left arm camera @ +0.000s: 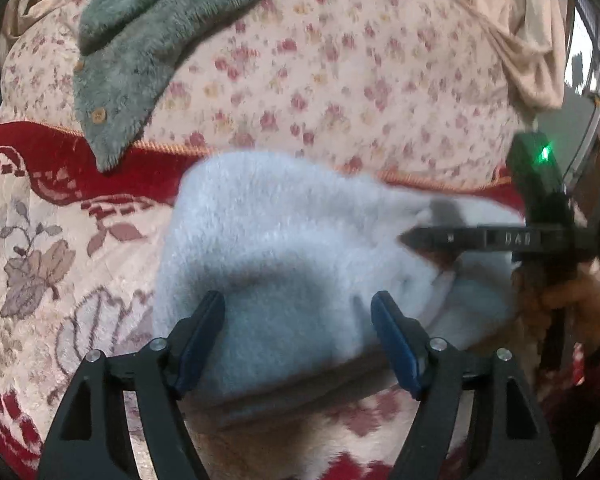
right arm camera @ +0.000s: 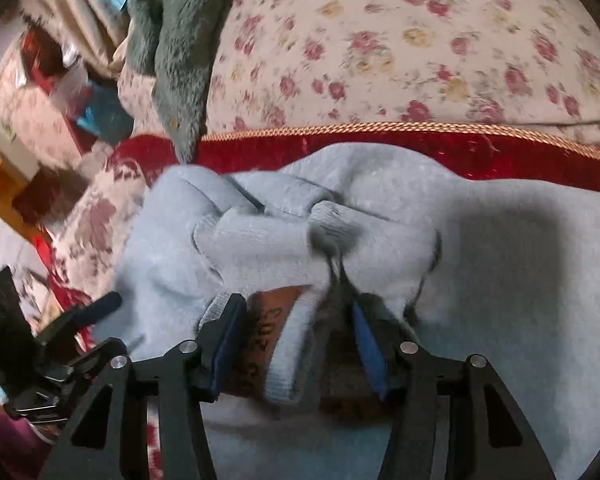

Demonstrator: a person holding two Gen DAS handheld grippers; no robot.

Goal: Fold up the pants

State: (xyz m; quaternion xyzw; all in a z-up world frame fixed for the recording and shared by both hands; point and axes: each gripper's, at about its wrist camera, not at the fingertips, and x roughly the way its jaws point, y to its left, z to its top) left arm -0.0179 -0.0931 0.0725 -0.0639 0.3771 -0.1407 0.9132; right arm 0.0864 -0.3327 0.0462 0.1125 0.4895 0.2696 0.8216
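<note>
The pants [left arm camera: 284,248] are light blue fleece, bunched on a red and cream floral bedspread. My left gripper [left arm camera: 298,316] is open, its blue-padded fingers standing either side of the near fold of the cloth. In the right wrist view the pants [right arm camera: 480,264] fill the middle, with the ribbed waistband [right arm camera: 260,236] crumpled and a brown label showing inside. My right gripper [right arm camera: 296,320] is open with the waistband cloth lying between its fingers. The right gripper also shows in the left wrist view [left arm camera: 452,238], at the pants' right side.
A grey fluffy garment [left arm camera: 140,40] with buttons lies over a pink floral quilt [left arm camera: 340,72] behind the pants. The quilt [right arm camera: 420,40] rises past a gold-corded red border [right arm camera: 380,140]. Beige cloth [left arm camera: 528,40] hangs at the far right. Room clutter [right arm camera: 40,92] sits off the bed's left.
</note>
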